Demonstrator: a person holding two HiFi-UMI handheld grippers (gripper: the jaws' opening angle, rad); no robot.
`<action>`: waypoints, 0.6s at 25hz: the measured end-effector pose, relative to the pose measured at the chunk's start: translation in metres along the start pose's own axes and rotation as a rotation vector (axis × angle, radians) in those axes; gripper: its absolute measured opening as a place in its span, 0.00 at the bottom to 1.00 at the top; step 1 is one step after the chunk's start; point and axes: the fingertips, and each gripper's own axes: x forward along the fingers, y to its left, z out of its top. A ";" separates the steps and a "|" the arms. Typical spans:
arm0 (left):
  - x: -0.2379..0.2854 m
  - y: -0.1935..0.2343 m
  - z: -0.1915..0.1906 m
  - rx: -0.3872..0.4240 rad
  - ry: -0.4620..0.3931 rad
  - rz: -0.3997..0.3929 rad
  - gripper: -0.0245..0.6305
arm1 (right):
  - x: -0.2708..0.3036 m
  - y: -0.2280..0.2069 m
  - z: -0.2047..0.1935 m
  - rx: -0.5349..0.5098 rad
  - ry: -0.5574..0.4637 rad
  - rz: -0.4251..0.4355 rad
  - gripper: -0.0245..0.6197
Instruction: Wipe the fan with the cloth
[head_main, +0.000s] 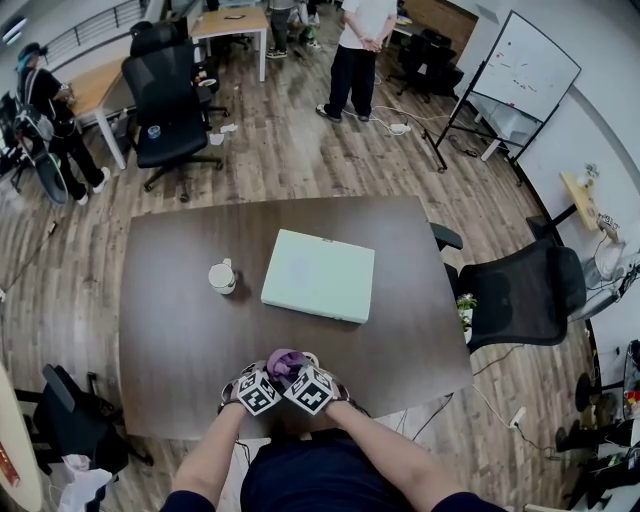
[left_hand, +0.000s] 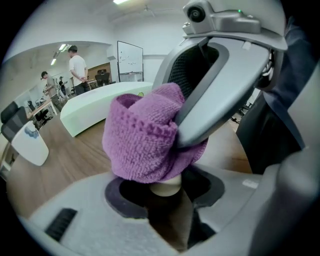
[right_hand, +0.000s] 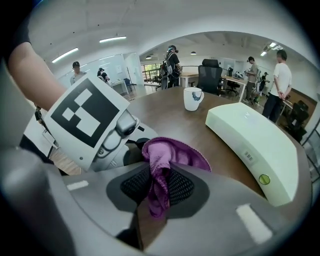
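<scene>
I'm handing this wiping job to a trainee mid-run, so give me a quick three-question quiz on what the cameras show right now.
1. True or false: the right gripper is shut on the purple cloth.
2. In the head view, where does the white mug stand relative to the pale green box? A: to its left. B: to its right. C: on top of it.
3. In the left gripper view, what does the cloth sit on?

Key
1. True.
2. A.
3. A cream stem, probably the fan's handle, held between the jaws of the left gripper.
</scene>
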 end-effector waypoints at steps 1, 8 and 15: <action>0.000 0.000 0.000 -0.001 0.000 0.000 0.34 | 0.000 0.002 -0.001 0.002 -0.001 0.021 0.18; -0.002 -0.001 -0.001 0.006 0.000 0.002 0.34 | -0.001 0.025 -0.004 0.022 -0.011 0.169 0.18; 0.000 -0.003 0.001 0.004 0.001 -0.004 0.34 | -0.012 0.003 -0.018 0.027 0.035 0.087 0.18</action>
